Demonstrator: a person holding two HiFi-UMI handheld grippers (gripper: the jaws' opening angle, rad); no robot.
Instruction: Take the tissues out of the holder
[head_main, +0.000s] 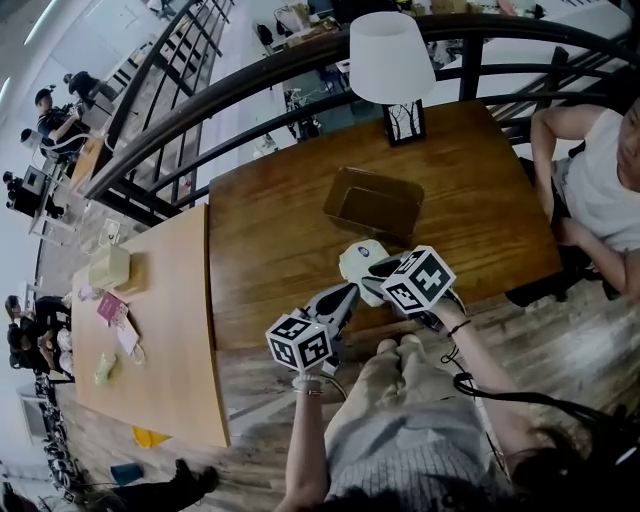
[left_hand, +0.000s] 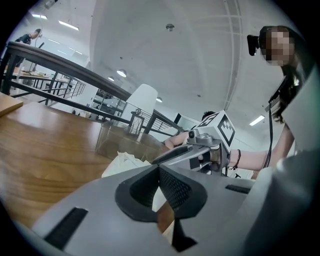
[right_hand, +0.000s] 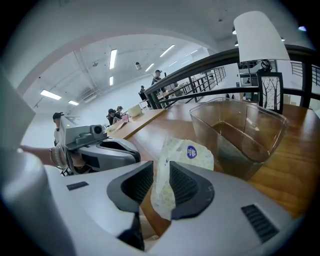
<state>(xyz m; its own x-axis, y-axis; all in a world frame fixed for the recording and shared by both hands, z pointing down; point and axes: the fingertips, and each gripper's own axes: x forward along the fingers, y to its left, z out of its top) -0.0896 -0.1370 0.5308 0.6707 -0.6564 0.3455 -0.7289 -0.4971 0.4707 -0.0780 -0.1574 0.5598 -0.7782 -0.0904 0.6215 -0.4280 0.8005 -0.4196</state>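
On the dark wooden desk (head_main: 270, 230), just before the clear brown plastic holder (head_main: 400, 222), the pale tissue pack with a round blue label (right_hand: 187, 152) is seen between the right gripper's (right_hand: 161, 170) parted jaws, not pinched. The left gripper's (left_hand: 159, 170) jaws are closed together beside it. A white-shaded lamp (head_main: 390, 55) is set behind the holder.

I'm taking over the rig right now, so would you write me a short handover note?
Left gripper: jaws together, beside the tissue pack; whether they pinch its edge cannot be made out.
Right gripper: jaws apart, tissue pack upright between them, not clamped.
Holder: empty, on the table just beyond the tissue pack.
Done: the tissue pack is out of the holder.
Left: probably only to draw both grippers clear.
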